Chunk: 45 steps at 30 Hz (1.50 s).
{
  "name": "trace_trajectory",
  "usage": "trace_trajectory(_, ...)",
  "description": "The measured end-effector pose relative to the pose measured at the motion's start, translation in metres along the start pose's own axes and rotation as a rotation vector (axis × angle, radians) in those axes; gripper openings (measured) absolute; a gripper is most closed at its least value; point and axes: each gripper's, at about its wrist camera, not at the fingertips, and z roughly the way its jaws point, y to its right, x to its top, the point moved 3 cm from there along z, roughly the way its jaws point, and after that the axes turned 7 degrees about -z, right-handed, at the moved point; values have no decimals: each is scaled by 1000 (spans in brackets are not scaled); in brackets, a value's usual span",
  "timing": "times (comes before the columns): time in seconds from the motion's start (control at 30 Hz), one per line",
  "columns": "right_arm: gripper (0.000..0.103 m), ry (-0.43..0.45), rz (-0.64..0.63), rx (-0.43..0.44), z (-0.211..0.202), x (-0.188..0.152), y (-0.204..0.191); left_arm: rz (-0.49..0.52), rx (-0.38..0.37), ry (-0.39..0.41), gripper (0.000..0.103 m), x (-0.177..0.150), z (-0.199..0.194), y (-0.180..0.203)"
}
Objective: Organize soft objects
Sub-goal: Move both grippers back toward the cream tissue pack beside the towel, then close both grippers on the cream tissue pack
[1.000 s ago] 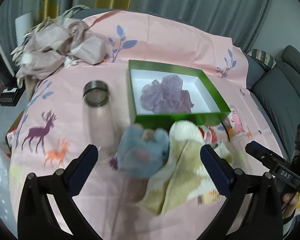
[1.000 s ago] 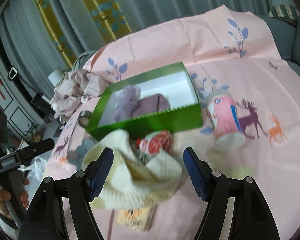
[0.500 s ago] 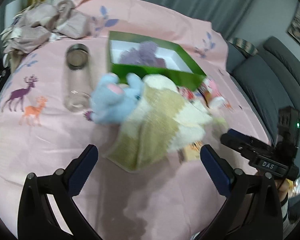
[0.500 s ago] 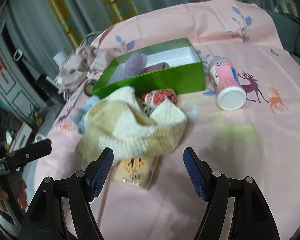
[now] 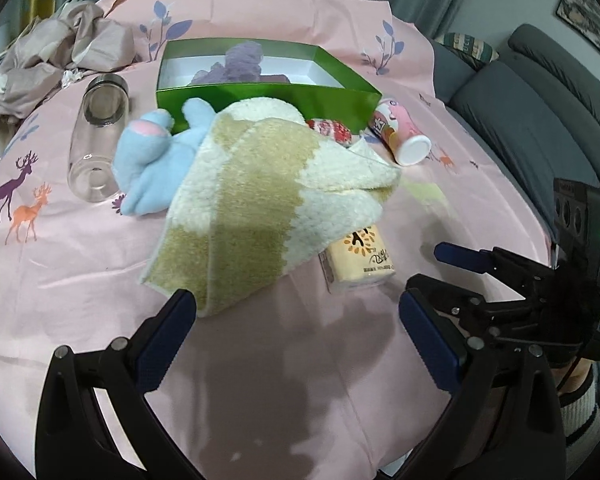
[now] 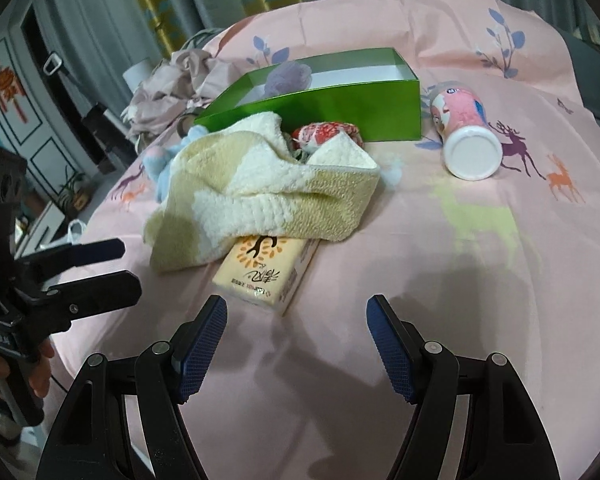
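Hovering low over the near edge of the table [image 5: 80,264], both grippers are empty, jaws spread wide and nothing between them. The left gripper [image 5: 296,344] sits right in front of the cream-and-tan knit towel [image 5: 260,200], whose near corner hangs just beside its left pad. The right gripper [image 6: 296,340] is lined up more toward the tissue pack [image 6: 266,270], which pokes out from under the towel's front edge.

So the towel is basically draped over a heap: it covers part of the tissue pack, leans on a blue plush toy [image 5: 152,164] on the left, and a red-and-white soft thing [image 6: 324,134] peeks out behind it. My guess is the towel has to come off first, since it's pinning everything else.

Further back, a glass jar [image 5: 98,136] lies on its side left of the plush, and a pink cartoon-print bottle [image 6: 466,136] lies tipped over on the right. Those are hard, so probably not going anywhere.

Behind the pile is the green box [image 5: 268,98], open, with a purple fluffy item [image 5: 240,64] already inside. Looks like that's the drop-off spot. A crumpled beige cloth [image 5: 56,60] sits at the far left edge.
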Motion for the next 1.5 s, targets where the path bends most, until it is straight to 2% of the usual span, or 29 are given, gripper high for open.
trace_trajectory(0.23,73,-13,-29,-4,5,-4,0,33,-3,-32,96,-6,13,13)
trace_trajectory(0.5,73,-20,-33,20,10,-12,6,23,-38,-70,83,-6,26,18)
trace_trajectory(0.93,73,-5,-49,49,16,-9,4,0,-72,-104,77,-6,40,23)
trace_trajectory(1.07,73,-2,-76,32,17,-9,3,1,-90,-113,64,-5,43,25)
trace_trajectory(1.17,71,-1,-99,22,18,-9,3,-2,-97,-121,63,-5,45,24)
trace_trajectory(1.3,69,-4,-133,13,20,-8,2,-41,-141,-137,63,-1,49,19)
trace_trajectory(1.5,65,-5,-179,36,24,-6,-4,-75,-177,-148,61,5,52,17)
